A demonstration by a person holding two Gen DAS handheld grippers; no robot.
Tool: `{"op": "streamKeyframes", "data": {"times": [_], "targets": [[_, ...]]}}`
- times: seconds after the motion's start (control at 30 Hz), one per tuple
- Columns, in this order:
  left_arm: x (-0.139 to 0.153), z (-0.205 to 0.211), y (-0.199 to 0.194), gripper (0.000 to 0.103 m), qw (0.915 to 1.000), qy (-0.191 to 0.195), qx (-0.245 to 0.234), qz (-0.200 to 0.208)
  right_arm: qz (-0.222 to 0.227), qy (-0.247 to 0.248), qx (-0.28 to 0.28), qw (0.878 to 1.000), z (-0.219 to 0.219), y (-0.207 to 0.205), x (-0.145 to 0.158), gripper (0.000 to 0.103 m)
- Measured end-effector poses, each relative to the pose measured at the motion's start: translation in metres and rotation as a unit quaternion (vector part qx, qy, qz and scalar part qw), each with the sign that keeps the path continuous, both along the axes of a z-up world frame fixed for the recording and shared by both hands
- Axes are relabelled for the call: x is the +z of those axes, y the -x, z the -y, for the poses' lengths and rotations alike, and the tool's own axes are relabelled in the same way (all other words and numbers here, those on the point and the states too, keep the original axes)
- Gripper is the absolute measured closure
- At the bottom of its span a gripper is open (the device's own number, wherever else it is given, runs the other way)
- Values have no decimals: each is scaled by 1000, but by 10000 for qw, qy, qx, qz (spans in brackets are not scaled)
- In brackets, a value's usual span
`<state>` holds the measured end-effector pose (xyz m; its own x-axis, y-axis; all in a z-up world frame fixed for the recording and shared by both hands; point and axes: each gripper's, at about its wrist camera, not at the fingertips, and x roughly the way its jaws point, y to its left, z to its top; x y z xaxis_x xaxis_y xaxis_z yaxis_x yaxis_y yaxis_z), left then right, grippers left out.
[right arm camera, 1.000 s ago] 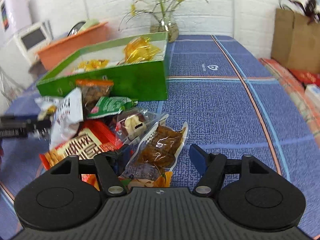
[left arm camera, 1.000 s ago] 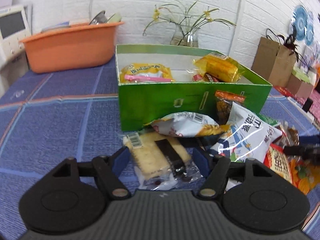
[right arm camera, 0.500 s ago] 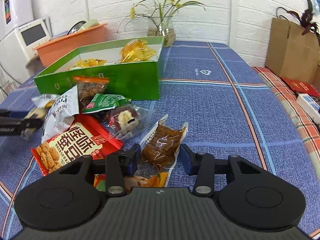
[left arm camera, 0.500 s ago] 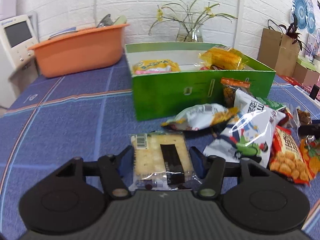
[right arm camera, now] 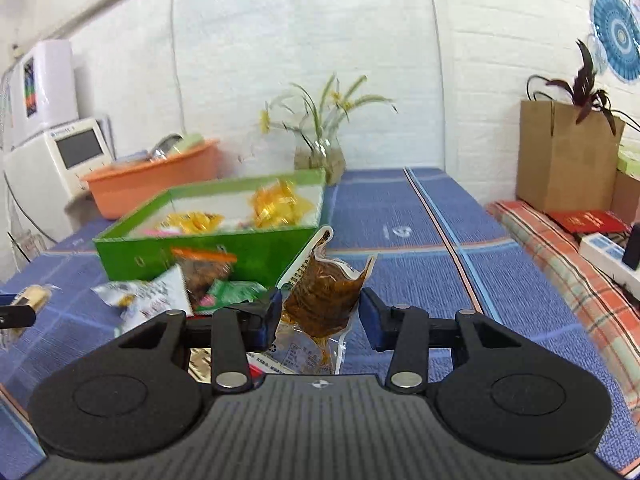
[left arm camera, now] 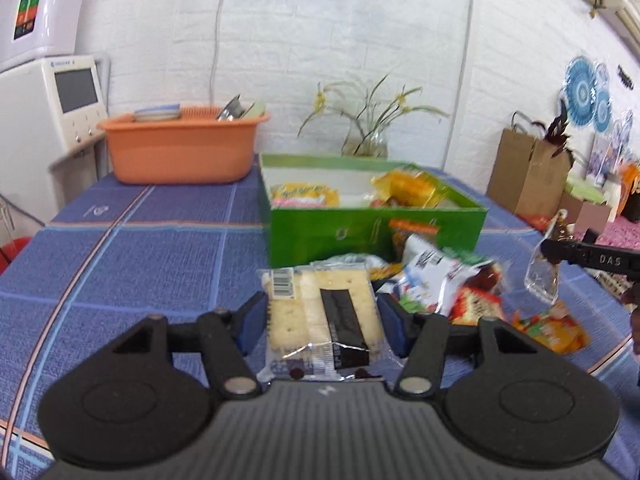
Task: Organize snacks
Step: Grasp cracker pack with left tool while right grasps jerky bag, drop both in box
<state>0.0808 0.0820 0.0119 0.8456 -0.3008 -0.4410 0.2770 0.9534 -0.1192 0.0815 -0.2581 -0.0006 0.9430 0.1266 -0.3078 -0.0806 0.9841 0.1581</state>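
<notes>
My left gripper (left arm camera: 322, 320) is shut on a clear cracker packet (left arm camera: 320, 316) with a black label and holds it above the blue tablecloth. My right gripper (right arm camera: 320, 314) is shut on a clear packet of brown snack (right arm camera: 326, 300) and holds it up; it also shows in the left wrist view (left arm camera: 544, 276). The open green box (left arm camera: 372, 232) (right arm camera: 208, 246) stands ahead with yellow snack packs inside. Several loose snack packets (left arm camera: 440, 284) (right arm camera: 160, 296) lie in front of the box.
An orange tub (left arm camera: 180, 152) with dishes stands at the back left beside a white appliance (left arm camera: 56, 100). A glass vase with flowers (left arm camera: 368, 136) stands behind the box. Brown paper bags (left arm camera: 528, 176) stand at the right. Blue tablecloth (left arm camera: 120, 280) spreads to the left.
Both grippers have closed on their packets and lifted them off the table: the left on the cracker packet, the right on the brown snack packet. Both views now look higher.
</notes>
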Motion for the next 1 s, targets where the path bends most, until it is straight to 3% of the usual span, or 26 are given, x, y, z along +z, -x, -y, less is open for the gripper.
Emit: {"op": "streamKeyframes", "data": {"times": [0.13,0.23,0.4,0.47,0.5,0.67,0.8,0.87,0.9,1.0], "targets": [[12,10,-1,45,9997,43,-48,223,89,-259,371,9989,-6,10,13,30],[17,13,-7,45,9995,89,20,301,-136,-603,824,9947,-13,13,18,30],[34,23,-29,45,9987,185,-14,481,-1028,-1676,1756,9646,-26,-5,14,30],[46,30,-44,45,9979,186,-66,610,-1059,-1927,1892,9570,-29,-13,20,30],[51,34,-53,45,9976,172,-94,660,-953,-1930,1837,9591,-30,-18,25,30],[71,54,-105,45,9960,248,-106,848,313,-1054,1088,9880,-32,-38,63,30],[51,58,-147,45,9955,339,242,845,1201,216,688,9901,-49,-57,69,30],[33,54,-163,45,9954,524,352,715,1262,770,738,9863,-61,-70,63,30],[26,54,-173,45,9974,439,267,503,1208,939,789,9851,-67,-77,59,30],[14,55,-183,44,9979,337,220,502,866,1144,863,9859,-78,-104,45,30]]}}
